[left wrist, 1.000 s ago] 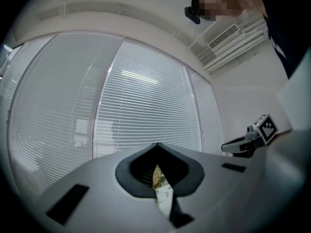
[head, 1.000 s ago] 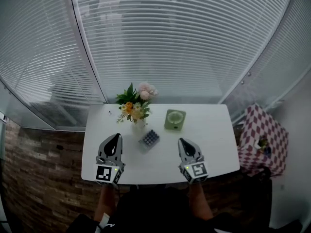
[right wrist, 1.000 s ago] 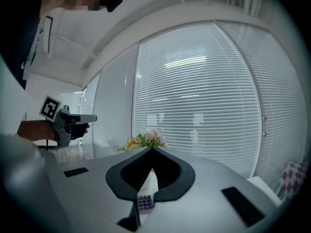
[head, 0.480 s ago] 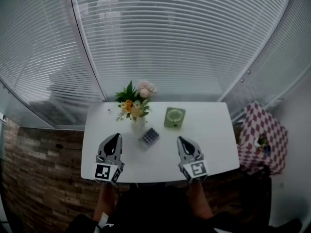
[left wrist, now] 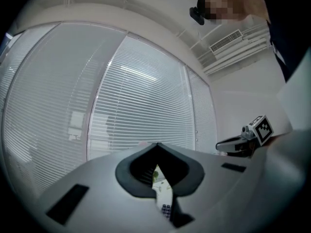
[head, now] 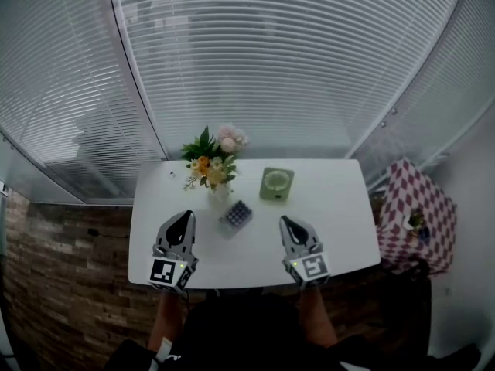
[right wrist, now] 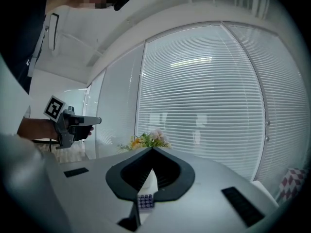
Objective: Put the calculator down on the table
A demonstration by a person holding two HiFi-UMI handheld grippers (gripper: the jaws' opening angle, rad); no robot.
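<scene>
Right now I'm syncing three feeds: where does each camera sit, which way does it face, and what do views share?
Head view: on the person's head, facing steeply down at the white table; left gripper and right gripper show.
Left gripper view: on the left gripper, facing along its shut jaws toward the blinds; right gripper shows.
Right gripper view: on the right gripper, facing likewise; left gripper shows.
Shared: all three see the calculator.

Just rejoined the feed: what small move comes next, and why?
Probably just draw both grippers back: the calculator already lies flat on the table, between the left gripper and right gripper, touching neither; both are shut and empty.
</scene>
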